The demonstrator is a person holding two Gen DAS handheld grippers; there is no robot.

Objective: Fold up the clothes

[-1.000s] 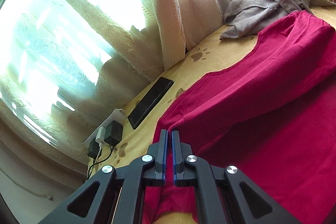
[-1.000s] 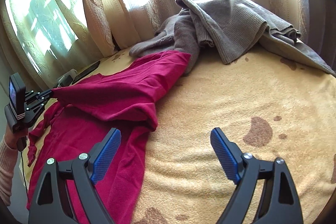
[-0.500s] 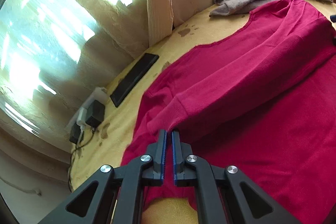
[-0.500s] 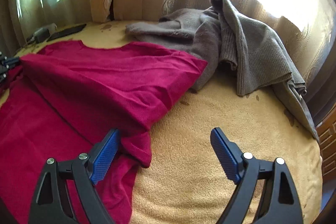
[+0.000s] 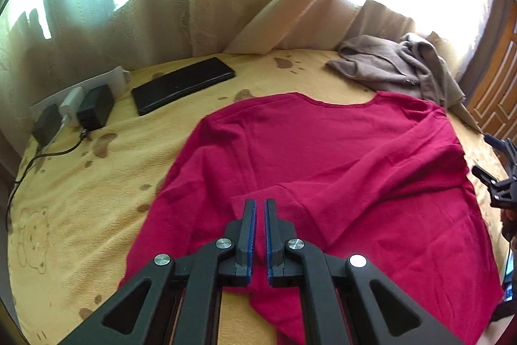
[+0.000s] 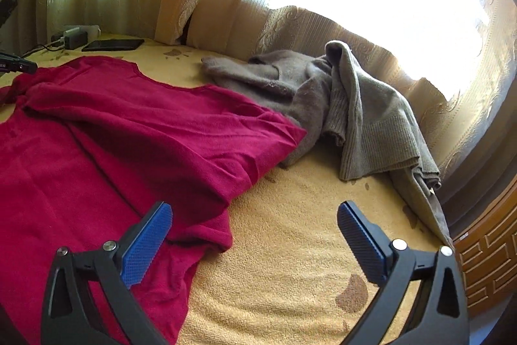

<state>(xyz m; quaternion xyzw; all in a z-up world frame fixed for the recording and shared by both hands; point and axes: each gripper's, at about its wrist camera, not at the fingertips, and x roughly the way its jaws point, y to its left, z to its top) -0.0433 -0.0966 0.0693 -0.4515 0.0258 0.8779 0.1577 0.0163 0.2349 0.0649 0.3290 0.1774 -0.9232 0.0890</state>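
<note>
the red sweater [image 5: 339, 170] lies spread on the yellow bear-print blanket [image 5: 80, 199] of the bed, neckline toward the curtains [image 5: 200, 5], one sleeve folded across its front toward the left gripper [image 5: 258, 215]. that gripper's jaws are drawn almost together, only a thin slit between the blue pads; red cloth lies right at and under the tips, but whether any of it is pinched between the pads i cannot tell from this view. the right gripper [image 6: 255, 231] hovers over the sweater's other edge with its jaws spread as wide as they go, having just been opening further, and nothing sits between them: the left pad hangs above the red sleeve fold [image 6: 194, 215], the right pad above bare blanket. in the left wrist view the right gripper shows at the far right edge, just beside the sweater's side. a grey knit garment [image 6: 339, 105] lies crumpled beyond the red sweater's shoulder, touching it and partly under it, against the curtains. farther left on the blanket, well apart from the sweater, are a dark phone [image 5: 182, 84] lying flat and a white power strip [image 5: 80, 92] with black and white chargers plugged in, a cable trailing off toward the bed's edge. a wooden panel [image 6: 484, 254] shows at the right edge.
</note>
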